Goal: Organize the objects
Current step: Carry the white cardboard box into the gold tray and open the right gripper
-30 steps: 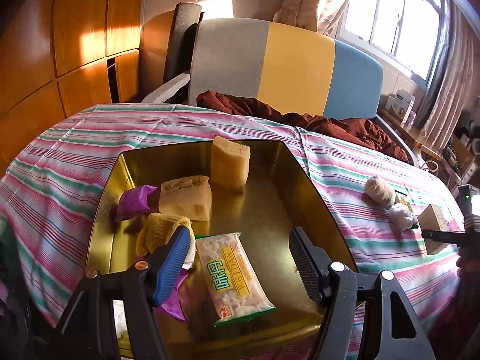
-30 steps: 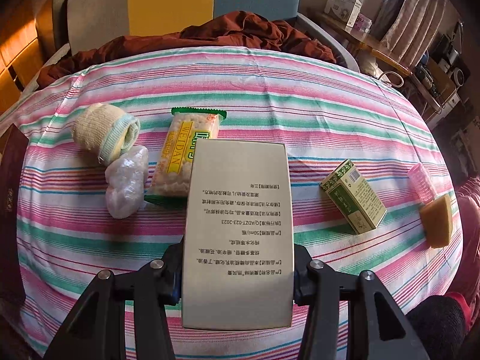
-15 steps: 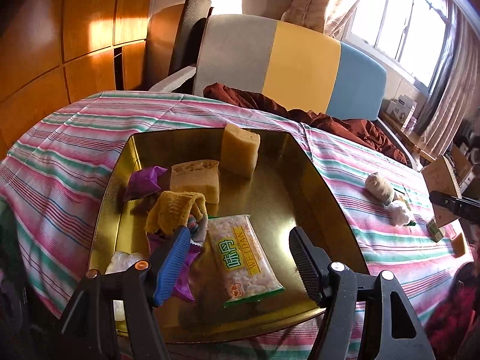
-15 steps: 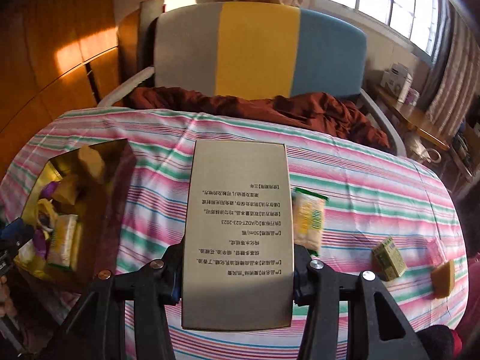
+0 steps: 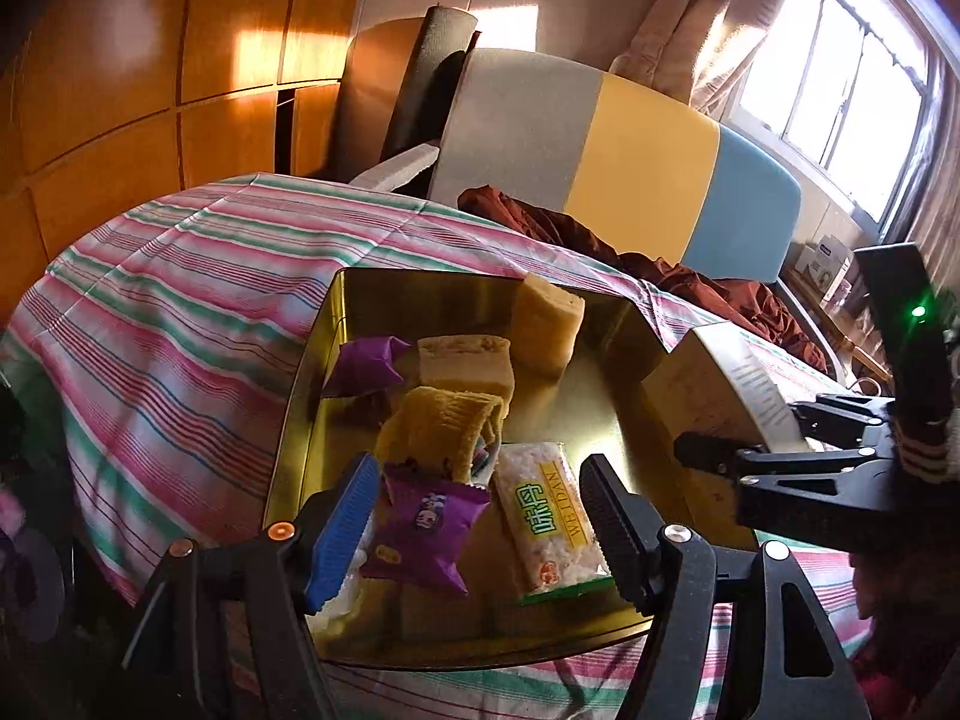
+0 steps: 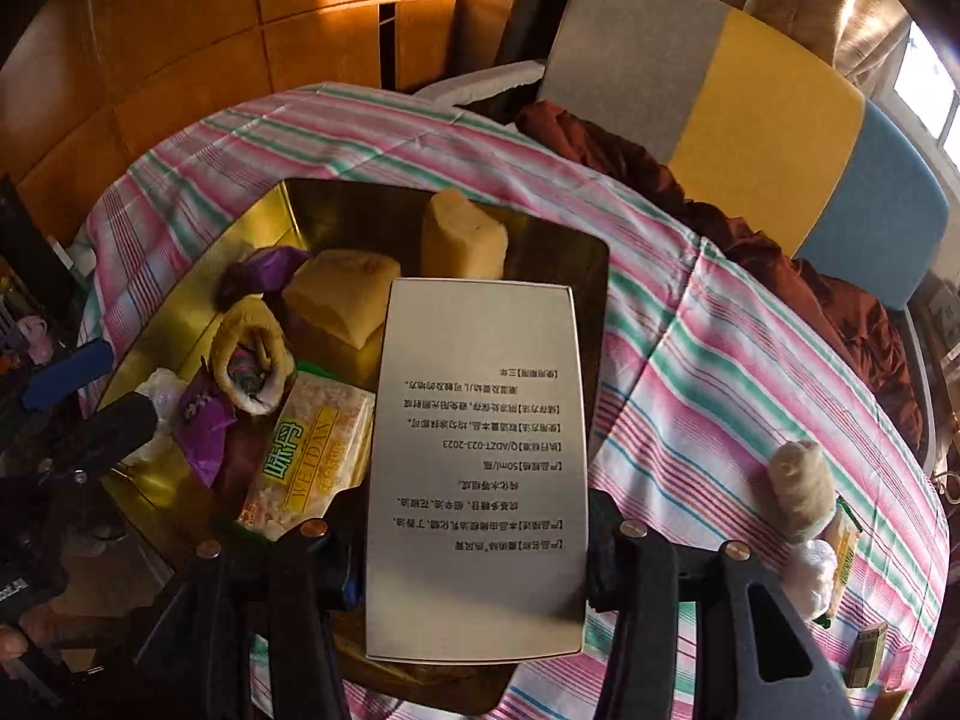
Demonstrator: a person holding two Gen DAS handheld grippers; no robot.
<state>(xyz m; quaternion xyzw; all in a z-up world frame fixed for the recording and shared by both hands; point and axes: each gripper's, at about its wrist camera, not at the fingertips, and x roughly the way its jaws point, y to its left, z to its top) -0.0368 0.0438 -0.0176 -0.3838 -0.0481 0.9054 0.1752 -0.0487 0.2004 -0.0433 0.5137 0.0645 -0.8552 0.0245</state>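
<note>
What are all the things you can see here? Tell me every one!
gold tin tray: one, shiny gold, on the striped cloth
sponge blocks: two, pale yellow, in the tray's far part
purple snack packets: two, purple, in the tray
yellow cloth roll: one, yellow, mid tray
Weidan snack pack: one, clear with yellow-green label, lying in the tray
silver box: one, silver-grey with printed text, held above the tray's right side
striped tablecloth: one, pink, green and white
chair: one, grey, yellow and blue, behind the table
cream roll: one, cream, on the cloth right of the tray
left gripper: open, over the tray
right gripper: shut on the silver box
</note>
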